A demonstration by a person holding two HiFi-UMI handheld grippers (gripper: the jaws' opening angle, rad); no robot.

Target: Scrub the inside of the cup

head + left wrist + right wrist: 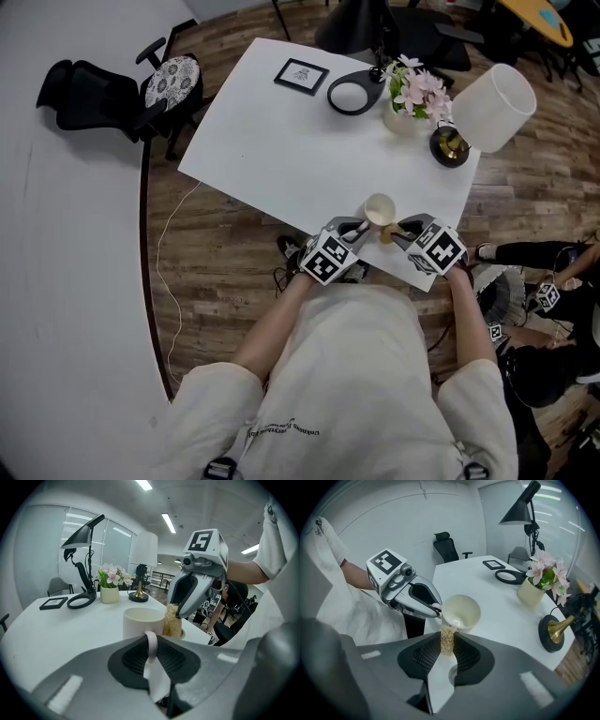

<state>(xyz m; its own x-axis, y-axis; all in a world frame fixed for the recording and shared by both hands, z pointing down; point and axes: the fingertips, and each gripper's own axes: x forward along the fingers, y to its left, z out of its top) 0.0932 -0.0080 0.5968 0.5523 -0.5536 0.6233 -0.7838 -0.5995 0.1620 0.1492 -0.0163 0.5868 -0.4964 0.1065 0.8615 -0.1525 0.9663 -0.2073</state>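
A cream cup [379, 210] stands upright near the front edge of the white table [281, 141]. My left gripper [361, 229] is shut on the cup's handle [151, 644], with the cup body [143, 622] just beyond its jaws. My right gripper [395, 233] is shut on a tan loofah scrubber [447, 640], held outside the cup [461, 612], just right of its rim. In the left gripper view the scrubber [172, 619] hangs beside the cup wall. The cup's inside looks bare.
At the table's far side stand a black desk lamp with ring base [355, 94], a picture frame [301, 75], a flower pot [413, 97] and a white-shaded lamp on a brass base [489, 109]. A black office chair [122, 98] is at left. A seated person [548, 319] is at right.
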